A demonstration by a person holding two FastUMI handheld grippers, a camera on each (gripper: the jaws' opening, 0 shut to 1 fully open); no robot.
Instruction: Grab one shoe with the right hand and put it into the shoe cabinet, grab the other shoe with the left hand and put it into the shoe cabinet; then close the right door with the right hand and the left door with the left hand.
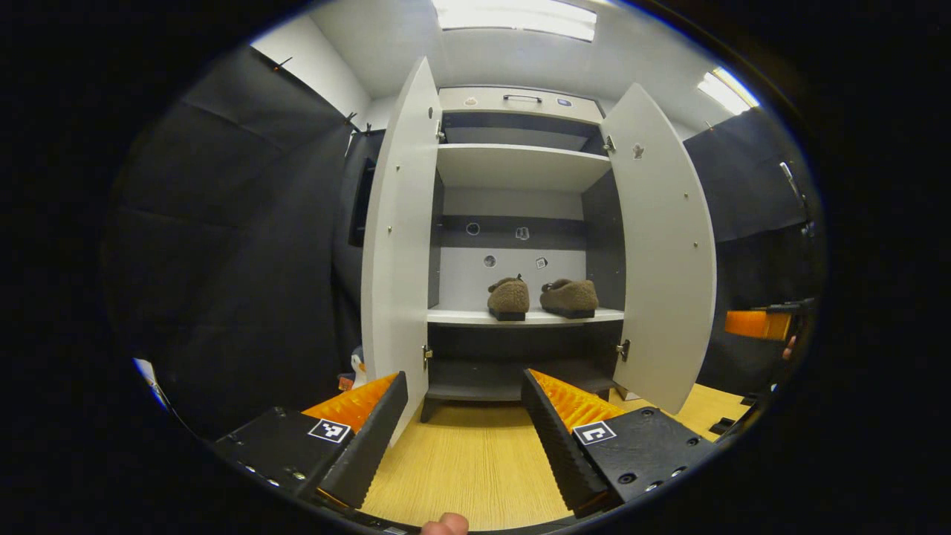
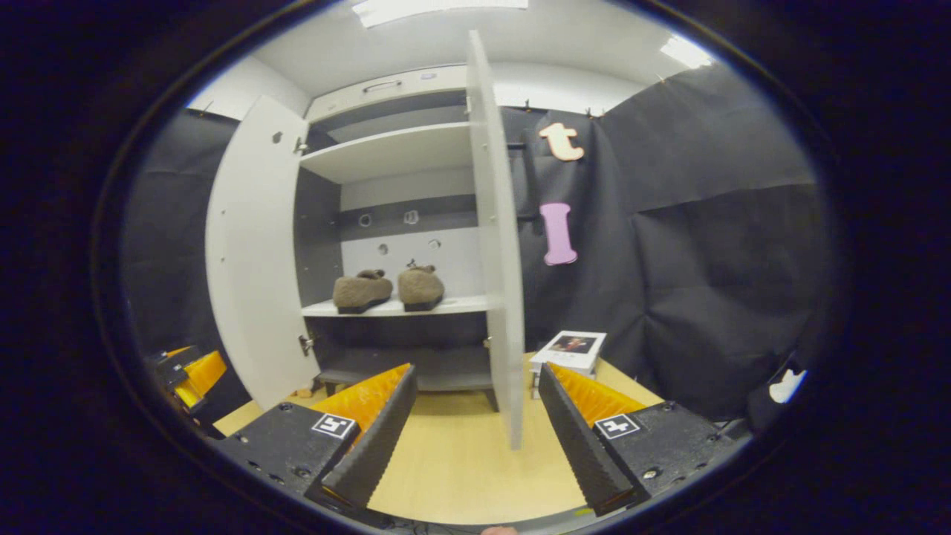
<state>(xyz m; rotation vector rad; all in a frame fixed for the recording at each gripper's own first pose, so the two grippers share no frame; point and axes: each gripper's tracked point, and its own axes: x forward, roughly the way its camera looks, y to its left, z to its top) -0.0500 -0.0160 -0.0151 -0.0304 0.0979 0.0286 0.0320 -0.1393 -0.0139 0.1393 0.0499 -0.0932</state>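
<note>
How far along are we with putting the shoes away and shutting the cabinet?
Both shoes already sit side by side on the middle shelf. Nothing is in hand: the left gripper and right gripper are open and empty. Left to do: the right door and left door both stand wide open.

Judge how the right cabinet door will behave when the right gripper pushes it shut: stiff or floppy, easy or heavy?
The right door looks like a thin rigid panel, so probably stiff. It hangs on hinges, so it should swing easily. The right gripper is open, the door edge between its fingers.
</note>
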